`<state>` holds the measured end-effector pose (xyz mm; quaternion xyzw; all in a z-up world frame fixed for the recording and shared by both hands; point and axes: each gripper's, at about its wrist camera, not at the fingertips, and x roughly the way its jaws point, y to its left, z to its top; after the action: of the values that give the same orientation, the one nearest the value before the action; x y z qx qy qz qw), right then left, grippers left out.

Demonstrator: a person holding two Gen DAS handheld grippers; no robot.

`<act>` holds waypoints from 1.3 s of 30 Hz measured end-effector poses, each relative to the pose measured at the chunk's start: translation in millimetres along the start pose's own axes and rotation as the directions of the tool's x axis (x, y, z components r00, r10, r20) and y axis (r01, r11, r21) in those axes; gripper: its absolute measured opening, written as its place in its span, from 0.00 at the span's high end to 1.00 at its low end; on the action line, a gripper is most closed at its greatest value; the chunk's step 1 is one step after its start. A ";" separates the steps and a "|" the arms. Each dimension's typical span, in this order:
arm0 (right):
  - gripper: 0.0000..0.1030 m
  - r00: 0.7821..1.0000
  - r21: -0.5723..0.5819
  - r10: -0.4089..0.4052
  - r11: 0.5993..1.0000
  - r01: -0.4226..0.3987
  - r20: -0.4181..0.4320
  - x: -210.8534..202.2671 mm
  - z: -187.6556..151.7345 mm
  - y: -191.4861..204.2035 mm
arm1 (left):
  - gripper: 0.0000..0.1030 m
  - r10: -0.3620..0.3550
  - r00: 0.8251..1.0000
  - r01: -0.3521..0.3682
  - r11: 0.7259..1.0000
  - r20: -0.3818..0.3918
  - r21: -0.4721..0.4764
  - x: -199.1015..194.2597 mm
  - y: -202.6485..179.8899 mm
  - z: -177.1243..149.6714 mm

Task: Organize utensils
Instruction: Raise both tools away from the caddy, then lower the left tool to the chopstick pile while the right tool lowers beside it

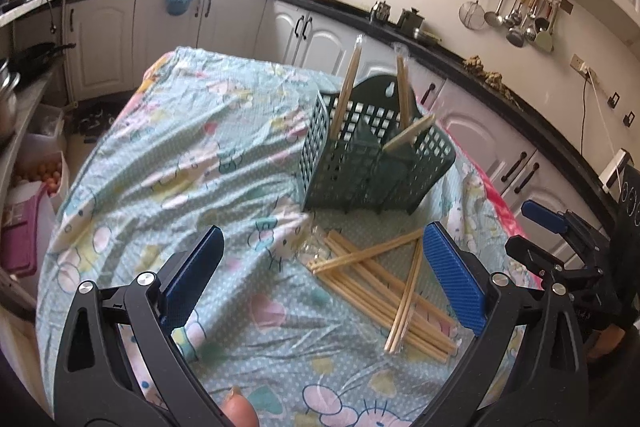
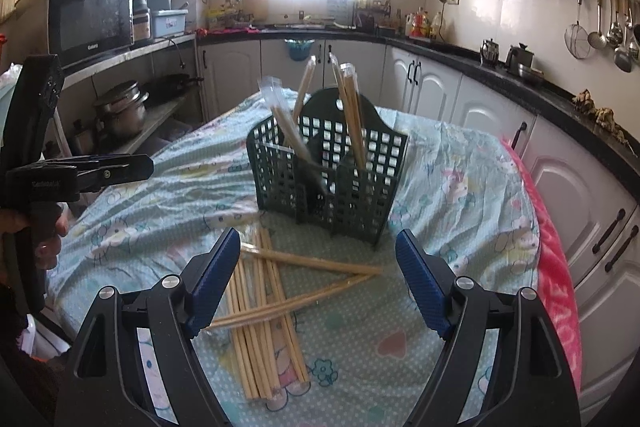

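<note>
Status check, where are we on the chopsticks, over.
Left hand-held gripper open, empty. Right hand-held gripper open, empty. Some chopsticks standing in the green basket, loose chopsticks piled on the cloth. Nothing blocking.

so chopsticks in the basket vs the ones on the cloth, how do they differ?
Basket chopsticks stand upright or leaning inside the green basket; cloth chopsticks lie flat on the cloth.
Basket chopsticks are few and spread apart; cloth chopsticks form a bigger pile, some crossed over the rest.
Shared: same pale sticks, apparently in clear sleeves. Neither is held.
</note>
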<state>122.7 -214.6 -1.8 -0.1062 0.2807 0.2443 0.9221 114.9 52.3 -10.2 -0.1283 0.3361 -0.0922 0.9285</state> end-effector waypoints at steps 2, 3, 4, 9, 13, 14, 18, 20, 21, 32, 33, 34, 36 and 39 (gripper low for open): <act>0.25 1.000 0.005 -0.004 1.000 0.004 -0.014 3.6 -4.3 -1.8 | 0.18 -0.003 1.000 0.002 1.000 -0.024 -0.012 6.8 2.6 -5.1; 0.25 1.000 0.007 -0.006 1.000 0.006 -0.022 5.8 -6.5 -3.5 | 0.22 -0.006 0.999 0.005 1.000 -0.038 -0.020 11.0 4.3 -7.5; 0.25 1.000 0.008 -0.012 1.000 0.012 -0.029 8.3 -8.7 -5.5 | 0.25 -0.010 0.999 0.009 1.000 -0.052 -0.028 14.7 5.5 -9.6; 0.25 0.997 0.040 -0.025 0.999 0.028 -0.074 23.3 -18.5 -17.9 | 0.63 -0.026 0.991 0.014 0.996 -0.132 -0.088 37.1 18.0 -22.8; 0.32 0.993 0.076 -0.043 0.996 0.051 -0.113 40.2 -24.2 -34.9 | 0.73 -0.040 0.986 0.019 0.991 -0.164 -0.129 50.2 30.4 -28.2; 0.34 0.992 0.082 -0.043 0.995 0.053 -0.120 42.9 -24.5 -36.7 | 0.73 -0.044 0.984 0.020 0.990 -0.171 -0.140 53.8 33.5 -29.0; 0.50 0.986 0.112 -0.035 0.992 0.054 -0.160 62.4 -26.2 -48.6 | 0.77 -0.058 0.980 0.028 0.987 -0.189 -0.158 64.9 38.3 -29.4; 0.54 0.984 0.121 -0.027 0.991 0.049 -0.176 72.6 -27.2 -52.6 | 0.77 -0.065 0.979 0.034 0.987 -0.194 -0.160 69.8 38.8 -27.8; 0.55 0.983 0.125 -0.021 0.991 0.045 -0.184 78.0 -27.8 -54.8 | 0.78 -0.071 0.978 0.039 0.986 -0.197 -0.163 72.3 39.1 -27.4; 0.59 0.970 0.203 0.027 0.979 0.024 -0.243 122.8 -27.9 -80.6 | 0.81 -0.157 0.961 0.102 0.966 -0.229 -0.237 102.4 47.3 -20.9; 0.58 0.968 0.209 0.034 0.978 0.019 -0.247 125.7 -27.8 -82.3 | 0.81 -0.164 0.959 0.106 0.964 -0.231 -0.245 104.4 48.2 -21.0; 0.58 0.966 0.218 0.041 0.976 0.015 -0.254 129.5 -28.3 -84.8 | 0.81 -0.170 0.957 0.110 0.962 -0.233 -0.252 106.0 48.8 -21.6; 0.59 0.962 0.229 0.052 0.973 0.011 -0.268 135.1 -30.0 -87.4 | 0.81 -0.186 0.952 0.118 0.955 -0.241 -0.271 111.3 51.6 -21.9; 0.58 0.957 0.256 0.070 0.967 0.004 -0.280 142.4 -34.1 -93.3 | 0.81 -0.210 0.945 0.129 0.944 -0.252 -0.302 119.1 56.9 -23.1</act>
<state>257.3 -250.3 -105.4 -0.0167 0.4422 0.2038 0.8733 194.9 71.7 -115.9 -0.2733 0.4617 -0.1410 0.8320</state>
